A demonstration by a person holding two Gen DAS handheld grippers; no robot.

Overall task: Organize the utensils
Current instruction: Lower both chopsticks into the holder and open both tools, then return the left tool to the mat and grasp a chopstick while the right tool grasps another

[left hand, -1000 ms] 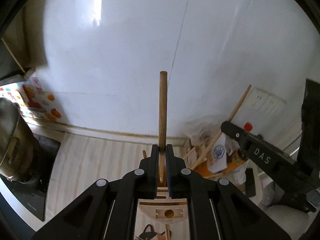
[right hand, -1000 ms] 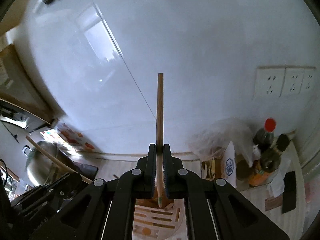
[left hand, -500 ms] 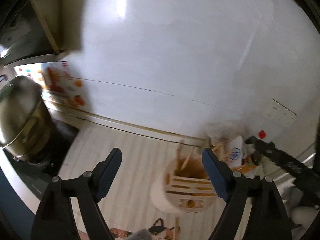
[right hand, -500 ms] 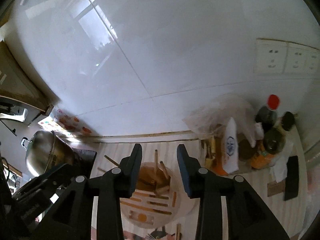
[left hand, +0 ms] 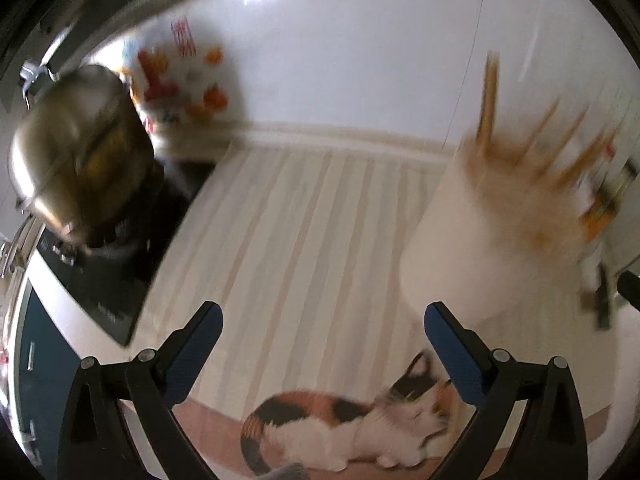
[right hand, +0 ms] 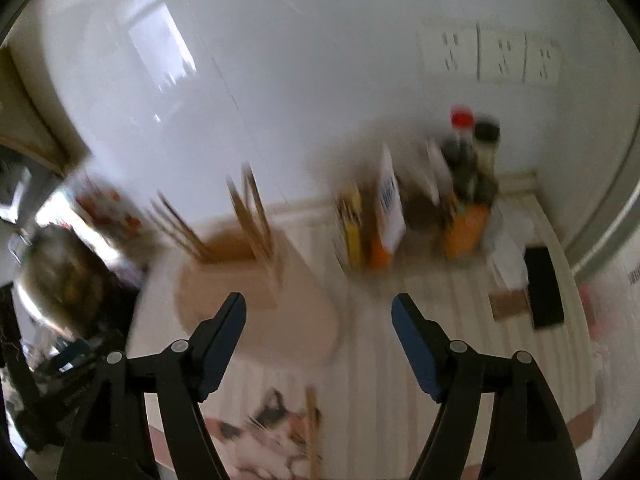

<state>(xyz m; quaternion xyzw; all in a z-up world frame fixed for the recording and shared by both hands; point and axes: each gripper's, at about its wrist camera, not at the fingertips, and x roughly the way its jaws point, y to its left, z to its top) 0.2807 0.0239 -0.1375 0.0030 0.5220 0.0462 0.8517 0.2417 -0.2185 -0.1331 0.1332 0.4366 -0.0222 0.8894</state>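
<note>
1. Both grippers have let go of their wooden sticks since a second ago.
2. Left gripper (left hand: pixel 320 330) spread, empty; white cylindrical utensil holder (left hand: pixel 492 240) at two o'clock (blurred).
3. Right gripper (right hand: pixel 319 320) spread; holder at ten o'clock, wooden sticks (right hand: pixel 252 216) upright inside, on striped worktop (right hand: pixel 432 320).

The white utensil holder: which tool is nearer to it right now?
Left, probably. The utensil holder looms large just ahead-right of the open left tool, by its right finger. From the right tool it sits smaller, ahead-left. Blur limits certainty.
</note>
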